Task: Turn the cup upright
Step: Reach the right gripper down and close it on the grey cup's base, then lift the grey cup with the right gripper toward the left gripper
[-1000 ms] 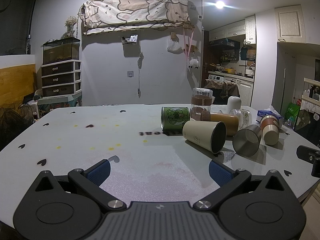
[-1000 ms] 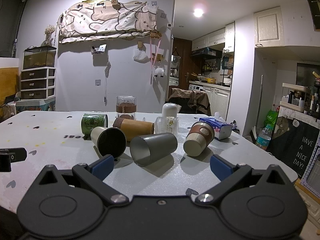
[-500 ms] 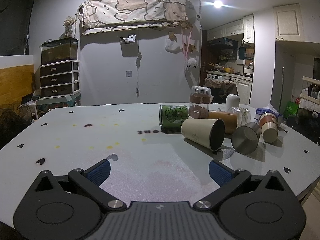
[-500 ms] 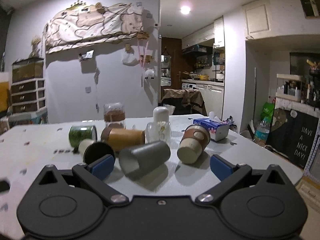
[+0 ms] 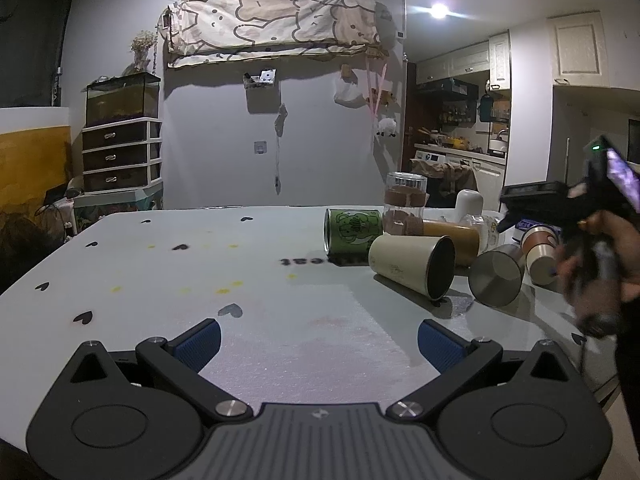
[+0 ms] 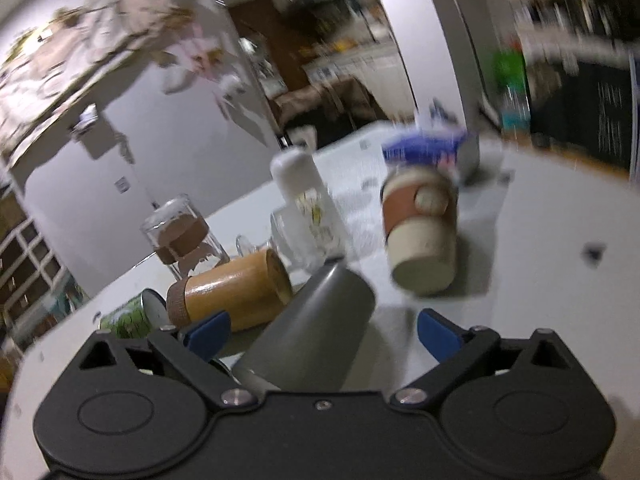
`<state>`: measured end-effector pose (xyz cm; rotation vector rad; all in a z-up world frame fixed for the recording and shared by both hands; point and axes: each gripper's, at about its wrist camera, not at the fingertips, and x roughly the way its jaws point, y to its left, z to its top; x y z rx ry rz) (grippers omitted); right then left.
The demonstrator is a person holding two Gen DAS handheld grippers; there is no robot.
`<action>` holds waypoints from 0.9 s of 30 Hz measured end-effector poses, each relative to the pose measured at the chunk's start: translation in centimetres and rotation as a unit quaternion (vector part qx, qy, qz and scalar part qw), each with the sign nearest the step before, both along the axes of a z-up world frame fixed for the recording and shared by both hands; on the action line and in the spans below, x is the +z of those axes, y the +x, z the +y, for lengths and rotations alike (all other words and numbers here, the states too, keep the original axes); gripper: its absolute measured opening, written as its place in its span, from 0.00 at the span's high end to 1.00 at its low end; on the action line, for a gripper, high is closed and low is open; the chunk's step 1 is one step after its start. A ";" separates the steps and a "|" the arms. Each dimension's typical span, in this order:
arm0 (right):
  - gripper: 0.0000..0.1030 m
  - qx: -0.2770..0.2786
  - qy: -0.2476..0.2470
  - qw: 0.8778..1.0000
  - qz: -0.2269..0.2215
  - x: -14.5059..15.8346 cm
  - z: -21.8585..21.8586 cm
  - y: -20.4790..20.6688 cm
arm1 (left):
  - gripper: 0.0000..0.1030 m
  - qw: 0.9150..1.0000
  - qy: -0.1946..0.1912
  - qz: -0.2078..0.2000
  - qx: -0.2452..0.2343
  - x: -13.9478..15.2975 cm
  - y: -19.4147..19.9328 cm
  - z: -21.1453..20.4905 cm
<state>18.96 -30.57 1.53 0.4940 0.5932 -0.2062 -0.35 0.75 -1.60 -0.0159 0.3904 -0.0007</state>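
Table [image 5: 168,276]: tongs [image 6: 320,330] seemingly straddling steel cup [image 6: 316,332]

Left gripper [image 5: 318,338] level, fingers spread wide; right gripper [image 6: 322,330] tilted, fingers likewise apart.

A matt grey metal cup [image 6: 316,320] is lying beside a glossy wooden-looking tumbler [image 6: 236,292]; clear glass [image 6: 180,236] is standing behind, the table [image 5: 200,280] looking matt.

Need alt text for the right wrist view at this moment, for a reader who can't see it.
Blurred, tilted view: the open right gripper hangs over a grey metal cup lying on its side between its fingers, untouched. Behind it lie a wooden cup and a cream cup with brown sleeve on the white table.
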 end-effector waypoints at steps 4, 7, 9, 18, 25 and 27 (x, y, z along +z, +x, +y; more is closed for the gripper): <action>0.08 -0.008 0.041 0.998 0.037 -1.6 0.9 2.5 | 0.00 1.000 -0.007 -0.006 0.002 -0.1 -0.1 0.3; 0.08 -0.018 0.032 0.998 0.050 -2.1 1.8 3.6 | 0.00 1.000 -0.003 -0.013 0.005 -0.1 -0.2 0.5; 0.09 -0.027 0.035 0.997 0.062 -2.6 2.1 4.2 | 0.00 1.000 -0.003 -0.013 0.006 -0.1 -0.2 0.5; 0.23 0.009 0.041 0.997 0.070 -3.8 2.3 3.6 | 0.00 1.000 -0.009 -0.014 0.001 0.1 -0.2 0.8; 0.29 0.100 0.012 0.993 0.060 -3.4 1.8 -0.6 | 0.00 1.000 -0.009 -0.011 0.001 0.0 0.0 0.8; 0.29 0.127 0.004 0.990 0.059 -3.3 1.9 -2.2 | 0.00 1.000 -0.010 -0.009 0.001 -0.1 0.1 0.7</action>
